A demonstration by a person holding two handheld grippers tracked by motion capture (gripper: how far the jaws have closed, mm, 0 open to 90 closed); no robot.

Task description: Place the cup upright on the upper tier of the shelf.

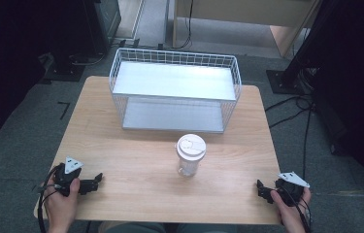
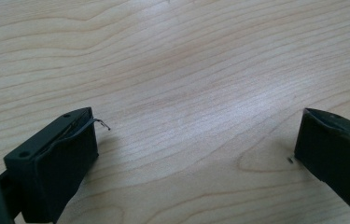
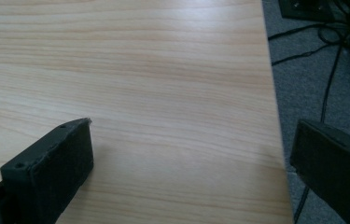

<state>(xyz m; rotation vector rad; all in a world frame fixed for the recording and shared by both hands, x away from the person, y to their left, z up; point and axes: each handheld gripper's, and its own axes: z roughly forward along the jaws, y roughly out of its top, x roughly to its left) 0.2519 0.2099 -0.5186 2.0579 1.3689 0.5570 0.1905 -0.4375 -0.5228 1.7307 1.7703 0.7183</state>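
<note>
Wooden table (image 1: 136, 160) bearing a white wire basket (image 1: 175, 90) with two shelves at its far edge. In front of the basket, near the table's middle, stands an upright clear cup (image 1: 190, 155) with a white lid. Left gripper (image 1: 98, 178) rests at the near left corner, pointing inward along the table, jaws wide apart on nothing. Right gripper (image 1: 258, 186) rests at the near right corner, likewise gaping and empty. Each is well apart from the cup.

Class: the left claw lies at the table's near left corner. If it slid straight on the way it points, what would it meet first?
Likely nothing soon: the left claw points right along the near table edge. The cup stands farther back, off that line, though depth is unclear.
</note>
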